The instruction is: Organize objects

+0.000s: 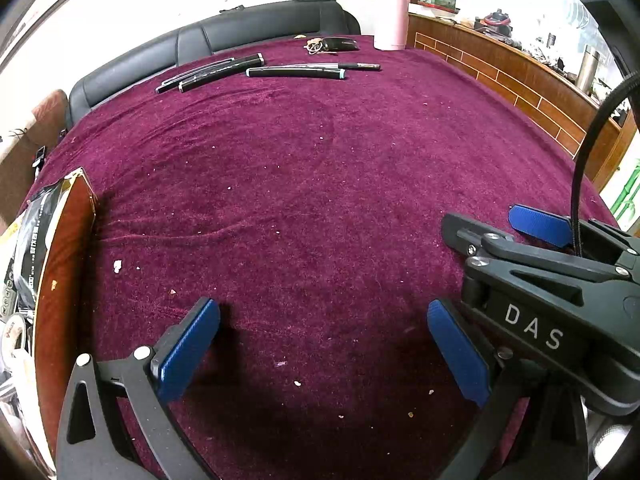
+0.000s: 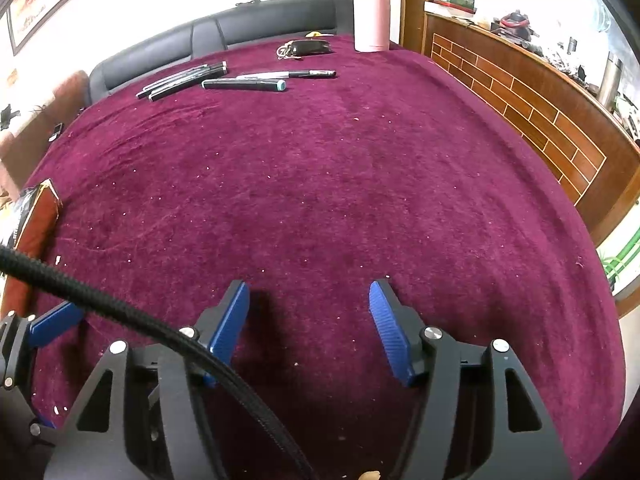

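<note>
I see my left gripper (image 1: 323, 354) wide open, nothing in it. My right gripper (image 2: 309, 330) open too, empty. Pens (image 2: 245, 84) lie far off, across purple cloth (image 2: 320, 184), near pink bottle (image 2: 372, 20).

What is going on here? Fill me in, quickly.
A person holds a two-finger tool in each hand over a table covered in a maroon cloth. The left tool and right tool both stand open with nothing between their blue pads, low over the near part of the cloth. The things to organize, a cluster of black pens with a teal-capped marker beside them, lie untouched at the far side, near a dark key case and a pink bottle.
</note>
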`<state>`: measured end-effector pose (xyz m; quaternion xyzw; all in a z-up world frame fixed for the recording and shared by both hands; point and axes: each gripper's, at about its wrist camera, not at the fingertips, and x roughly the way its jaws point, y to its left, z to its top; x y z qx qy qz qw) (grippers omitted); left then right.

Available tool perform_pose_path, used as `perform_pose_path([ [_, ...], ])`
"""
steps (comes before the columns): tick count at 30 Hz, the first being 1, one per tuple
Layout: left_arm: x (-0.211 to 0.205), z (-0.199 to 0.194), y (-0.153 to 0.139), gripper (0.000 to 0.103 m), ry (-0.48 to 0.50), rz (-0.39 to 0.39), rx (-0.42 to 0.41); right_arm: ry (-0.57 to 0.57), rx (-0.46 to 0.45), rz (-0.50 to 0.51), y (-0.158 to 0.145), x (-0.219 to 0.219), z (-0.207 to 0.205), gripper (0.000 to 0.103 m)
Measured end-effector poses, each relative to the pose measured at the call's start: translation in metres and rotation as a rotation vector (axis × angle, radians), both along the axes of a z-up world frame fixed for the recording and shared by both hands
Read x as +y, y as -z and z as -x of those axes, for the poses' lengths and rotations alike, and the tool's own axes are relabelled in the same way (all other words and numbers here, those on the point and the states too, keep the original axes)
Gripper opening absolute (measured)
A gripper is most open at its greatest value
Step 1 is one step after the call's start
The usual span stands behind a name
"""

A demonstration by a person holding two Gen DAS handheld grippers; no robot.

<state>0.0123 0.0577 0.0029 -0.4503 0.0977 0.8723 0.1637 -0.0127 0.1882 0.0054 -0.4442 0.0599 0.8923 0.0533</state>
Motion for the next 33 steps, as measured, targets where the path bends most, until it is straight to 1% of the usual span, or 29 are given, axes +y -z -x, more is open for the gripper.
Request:
perform_pose_path([
  [11, -0.001, 0.000, 0.000, 0.101, 0.000, 0.000, 0.001, -0.008, 0.002, -0.007, 0.000, -0.002, -0.001, 0.067],
  [22, -0.001, -0.001, 0.000, 0.101, 0.000, 0.000, 0.001, 0.003, 0.013, 0.000, 0.001, 0.000, -0.001, 0.067],
  [25, 0.001, -0.002, -0.001, 0.101, 0.000, 0.000, 0.001, 0.037, 0.047, 0.005, -0.005, 0.005, -0.006, 0.067],
  [28, 0.000, -0.001, -0.001, 0.101, 0.000, 0.000, 0.001, 0.067, 0.108, -0.029, -0.015, 0.006, -0.013, 0.067],
  [30, 0.000, -0.001, -0.001, 0.101, 0.000, 0.000, 0.001, 0.072, 0.145, -0.053, -0.020, 0.003, -0.016, 0.067],
  [33, 0.001, -0.001, -0.001, 0.101, 0.000, 0.000, 0.001, 0.064, 0.166, -0.077, -0.024, 0.000, -0.017, 0.067],
])
